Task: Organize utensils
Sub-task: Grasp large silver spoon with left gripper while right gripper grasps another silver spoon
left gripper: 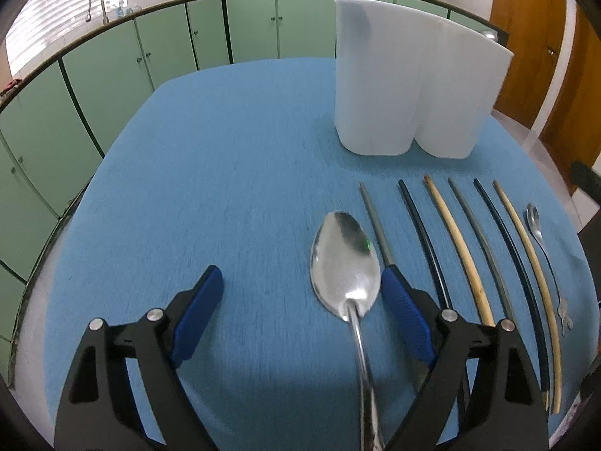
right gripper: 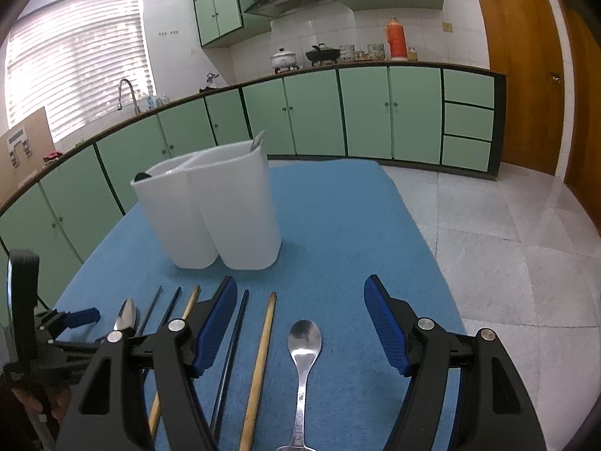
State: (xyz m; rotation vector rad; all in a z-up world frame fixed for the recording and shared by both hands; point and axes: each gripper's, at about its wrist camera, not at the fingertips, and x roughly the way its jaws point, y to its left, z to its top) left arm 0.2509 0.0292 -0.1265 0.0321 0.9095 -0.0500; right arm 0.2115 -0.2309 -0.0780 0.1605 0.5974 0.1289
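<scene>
So my left gripper (left gripper: 300,293) is spread wide with the big shiny steel tablespoon (left gripper: 343,267) lying between its fingers, hugging the right-hand blue ribbed pad (left gripper: 403,312), handle running straight back toward me. Thin smooth chopsticks (left gripper: 458,248) lie parallel beside it. My right gripper (right gripper: 300,319), also wide, frames the small steel teaspoon (right gripper: 303,342) the same way, white plastic two-compartment holder (right gripper: 210,210) beyond on the blue cloth

Blue-clothed table (left gripper: 225,173), white two-part holder (left gripper: 413,86) standing, six chopsticks (left gripper: 460,248), large spoon (left gripper: 343,263), small spoon (right gripper: 304,342) lying flat
</scene>
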